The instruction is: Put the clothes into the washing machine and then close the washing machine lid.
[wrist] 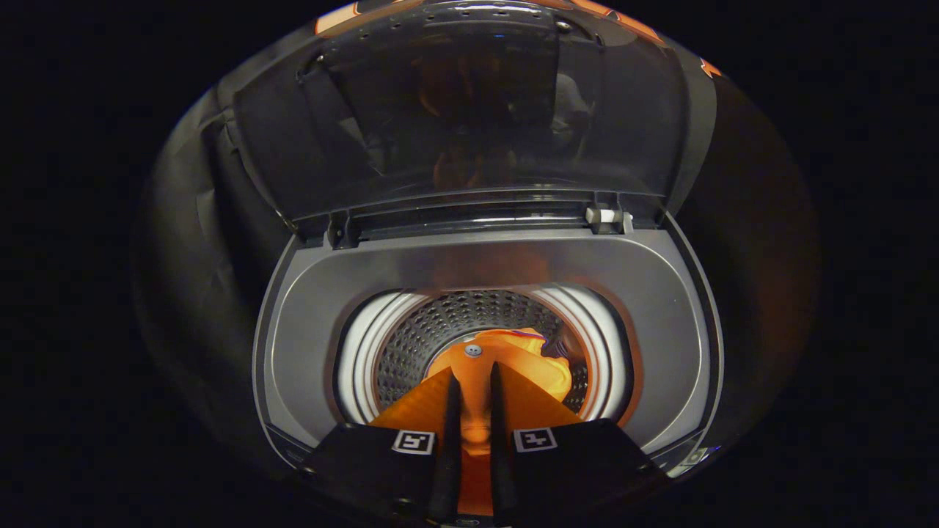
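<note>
Two fingers of the gripper (474,381) reached down over the mouth of the washing machine (293,323), standing close together with only a narrow gap, and an orange garment (513,359) sat pinched in that gap, both fingers pressing on it. At the left, the grey top deck of the machine curved round the opening, and just inside it the pale ring of the tub rim (356,359) caught the light. Next came the perforated metal drum (418,345), seen past the left finger. In the middle, the garment hung from the fingers down into the drum, a small round button-like spot (473,350) showing on it just ahead of the fingertips, its bunched folds spreading to the right. Above and behind, the tinted lid (469,110) stood raised on its hinge, wide open.
</note>
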{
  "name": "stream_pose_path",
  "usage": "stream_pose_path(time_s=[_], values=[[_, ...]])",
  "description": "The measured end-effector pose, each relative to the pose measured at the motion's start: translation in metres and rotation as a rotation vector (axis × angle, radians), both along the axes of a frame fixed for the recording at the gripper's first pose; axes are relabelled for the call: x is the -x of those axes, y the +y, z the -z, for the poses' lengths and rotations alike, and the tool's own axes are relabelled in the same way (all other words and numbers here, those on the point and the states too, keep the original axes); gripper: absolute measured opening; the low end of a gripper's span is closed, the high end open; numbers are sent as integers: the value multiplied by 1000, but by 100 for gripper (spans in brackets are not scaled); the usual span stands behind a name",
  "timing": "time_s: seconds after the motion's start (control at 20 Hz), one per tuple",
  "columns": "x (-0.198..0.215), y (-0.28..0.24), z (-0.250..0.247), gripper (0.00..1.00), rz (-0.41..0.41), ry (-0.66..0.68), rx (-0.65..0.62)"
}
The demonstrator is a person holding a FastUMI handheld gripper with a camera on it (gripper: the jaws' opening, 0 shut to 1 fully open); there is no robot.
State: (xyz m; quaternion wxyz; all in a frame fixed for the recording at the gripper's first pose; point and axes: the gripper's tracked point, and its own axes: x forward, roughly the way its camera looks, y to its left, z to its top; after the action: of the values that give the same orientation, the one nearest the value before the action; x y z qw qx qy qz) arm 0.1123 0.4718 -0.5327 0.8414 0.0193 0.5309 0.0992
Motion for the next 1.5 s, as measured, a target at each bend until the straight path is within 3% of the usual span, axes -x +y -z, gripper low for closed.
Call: stream_pose_path(time_s=[0.2,0.55,0.8,0.95,1.35,1.5], values=[[4,1,1,29,14,15,-19],[6,-3,-6,99,22,-3,-8],[8,-6,-28,99,35,-42,-27],[-3,-5,-69,99,40,-150,-59],[-84,-4,-299,98,43,-642,-203],[-118,-7,-368,98,48,-740,-227]])
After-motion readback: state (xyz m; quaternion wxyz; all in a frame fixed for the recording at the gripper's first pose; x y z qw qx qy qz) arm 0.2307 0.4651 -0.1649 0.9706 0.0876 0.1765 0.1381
